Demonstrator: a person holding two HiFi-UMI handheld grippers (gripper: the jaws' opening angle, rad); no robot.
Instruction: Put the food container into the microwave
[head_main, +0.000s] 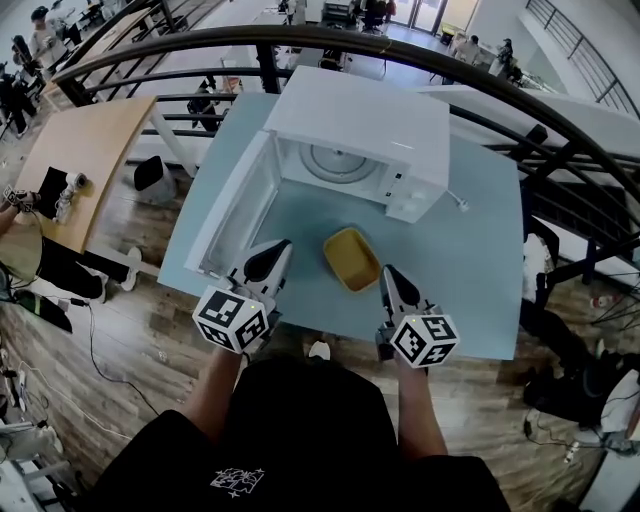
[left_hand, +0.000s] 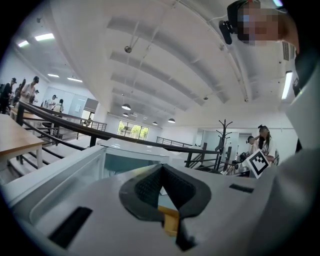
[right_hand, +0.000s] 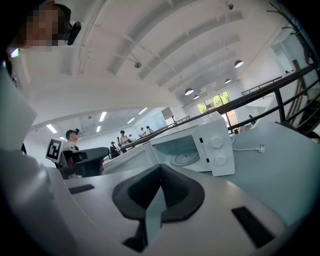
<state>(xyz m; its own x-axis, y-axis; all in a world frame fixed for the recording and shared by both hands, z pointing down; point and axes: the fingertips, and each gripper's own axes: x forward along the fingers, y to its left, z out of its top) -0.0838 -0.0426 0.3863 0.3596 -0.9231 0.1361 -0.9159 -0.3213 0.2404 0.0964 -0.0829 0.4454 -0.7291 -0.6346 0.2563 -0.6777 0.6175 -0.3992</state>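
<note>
Head view: left tool (head_main: 274, 253) and right tool (head_main: 391, 279), pressed together, flank container (head_main: 351, 258) before open microwave (head_main: 362, 132).

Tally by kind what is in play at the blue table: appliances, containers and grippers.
Microwave, white, door open: 1
Food container, yellow, on the table in front of it: 1
Grippers, both with jaws together and nothing held: 2 (left gripper, right gripper)
Total: 4
</note>
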